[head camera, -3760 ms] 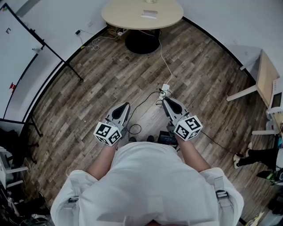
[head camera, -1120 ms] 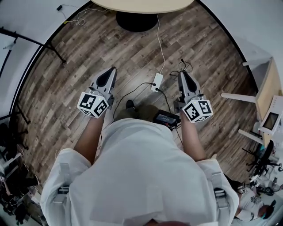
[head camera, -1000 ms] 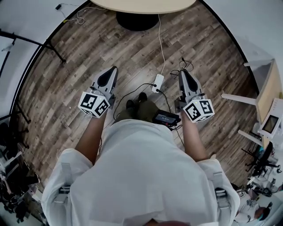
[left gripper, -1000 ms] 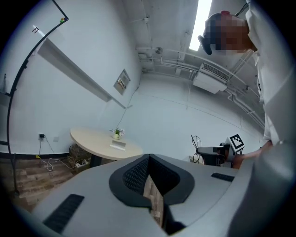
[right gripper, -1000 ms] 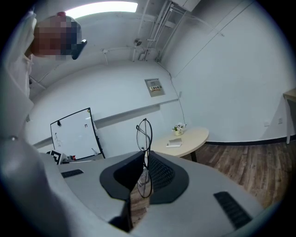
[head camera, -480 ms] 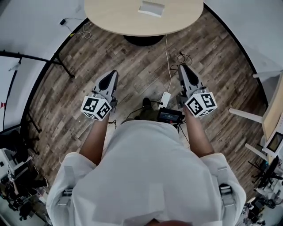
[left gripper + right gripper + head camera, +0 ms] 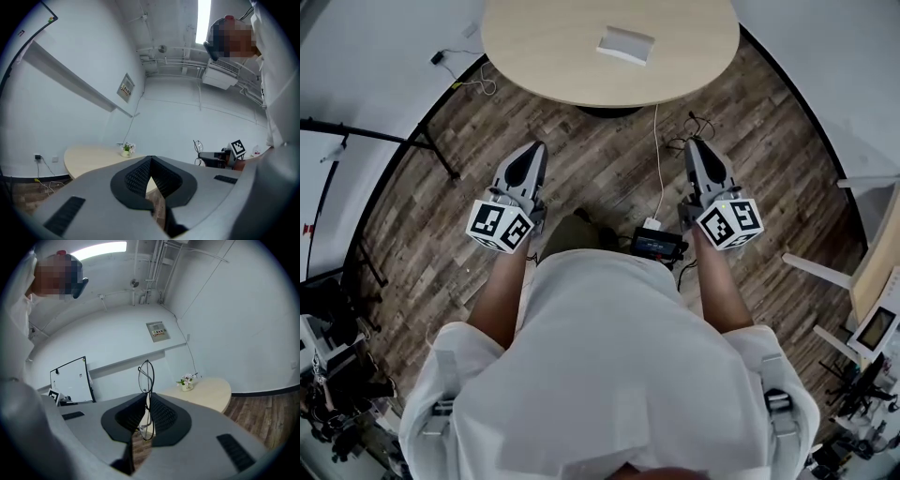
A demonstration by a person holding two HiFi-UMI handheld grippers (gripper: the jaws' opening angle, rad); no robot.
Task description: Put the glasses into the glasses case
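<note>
Wood-plank floor (image 7: 581, 178) fills the room, and a round beige table (image 7: 544, 56) stands just ahead of the person, whose white shirt (image 7: 609, 375) takes up the lower half of the head view. On the tabletop lies a pale oblong case (image 7: 626, 45), alone near the middle. A white cable (image 7: 657, 159) drops from the table's edge to a power strip (image 7: 652, 225) on the floor, beside a small black device (image 7: 657, 246) at the person's waist.

Both grippers are held out at waist height over the floor, well apart and short of the table. The left gripper (image 7: 150, 161) has its jaws pressed together with nothing between them; past it, a small flower pot (image 7: 126, 149) sits on the table's far side. The right gripper (image 7: 146, 397) has its jaws pinched on the glasses (image 7: 146, 377), a thin dark wire frame standing edge-on and upright, one lens rising above the jaw tips and the other below them. Behind it a whiteboard (image 7: 70, 378) leans by the wall.

In the head view the left gripper (image 7: 532, 155) and right gripper (image 7: 694, 150) both point toward the table; the glasses are too thin to make out there.
</note>
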